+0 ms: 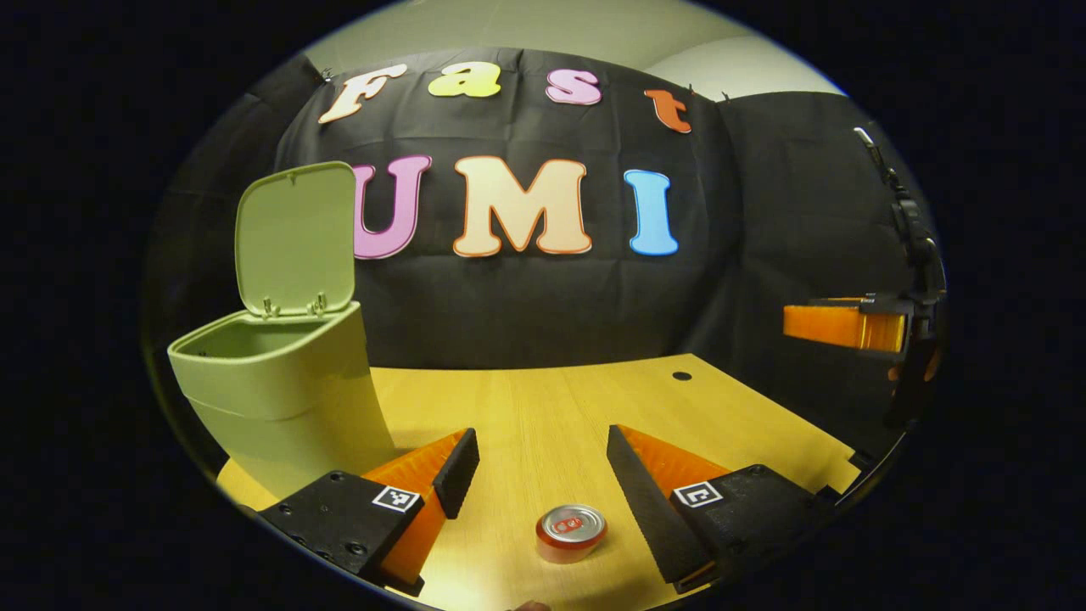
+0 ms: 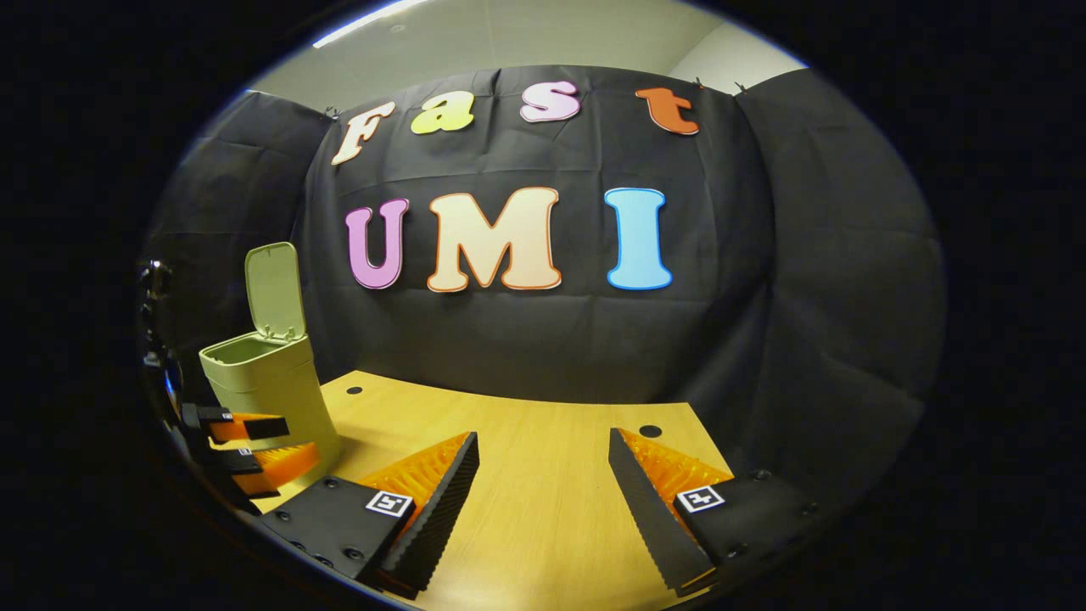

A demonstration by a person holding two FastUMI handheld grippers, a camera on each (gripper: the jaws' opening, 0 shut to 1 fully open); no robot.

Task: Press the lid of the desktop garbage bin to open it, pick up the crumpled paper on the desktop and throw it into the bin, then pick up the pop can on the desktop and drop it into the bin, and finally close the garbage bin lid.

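The pale green bin (image 1: 288, 390) stands at the left of the wooden desktop (image 1: 551, 407) with its lid (image 1: 295, 239) swung upright. A red pop can (image 1: 570, 533) stands upright between the fingers of my left gripper (image 1: 541, 437), which is open and not touching it. In the right gripper view the bin (image 2: 276, 386) is far left with its lid (image 2: 274, 291) up, and the left gripper (image 2: 273, 445) shows in front of it. My right gripper (image 2: 543, 437) is open over bare desktop (image 2: 526, 458), holding nothing. It also appears at the right (image 1: 844, 327) in the left gripper view.
The desktop has small dark holes (image 1: 681, 375) (image 2: 650, 431) near its back edge. The black cloth wall closes the back and sides. The desk's right edge (image 1: 840, 458) runs close to the left gripper's right finger.
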